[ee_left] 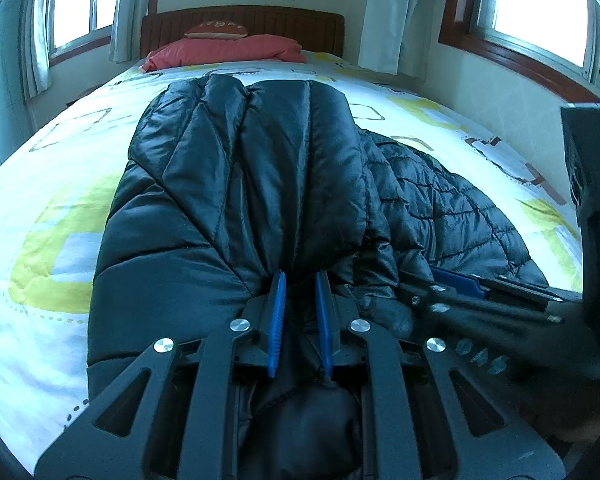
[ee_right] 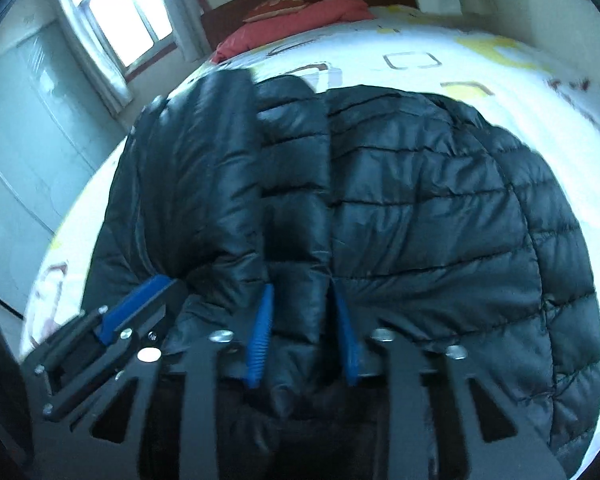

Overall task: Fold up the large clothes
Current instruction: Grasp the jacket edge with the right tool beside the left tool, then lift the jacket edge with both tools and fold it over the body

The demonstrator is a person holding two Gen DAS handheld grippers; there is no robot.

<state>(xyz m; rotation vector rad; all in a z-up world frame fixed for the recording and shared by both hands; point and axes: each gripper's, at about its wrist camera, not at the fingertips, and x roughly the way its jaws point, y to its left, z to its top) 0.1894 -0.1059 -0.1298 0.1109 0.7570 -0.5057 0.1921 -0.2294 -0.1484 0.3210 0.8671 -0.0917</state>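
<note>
A large black quilted puffer jacket [ee_left: 236,184] lies lengthwise on the bed, its near edge bunched at both grippers. My left gripper [ee_left: 301,280] is shut on a gathered fold of the jacket's near edge, blue pads [ee_left: 278,300] pressing the fabric. My right gripper [ee_right: 302,292] is shut on another fold of the same jacket [ee_right: 420,200] just to the right. The right gripper shows in the left wrist view [ee_left: 460,284] and the left gripper in the right wrist view [ee_right: 140,300], close beside each other.
The bed [ee_left: 40,200] has a white sheet with yellow and brown squares. A red pillow [ee_left: 228,50] and a brown cushion [ee_left: 216,29] lie by the wooden headboard [ee_left: 244,20]. Windows with curtains [ee_left: 396,16] flank the bed. A pale wardrobe [ee_right: 28,128] stands left.
</note>
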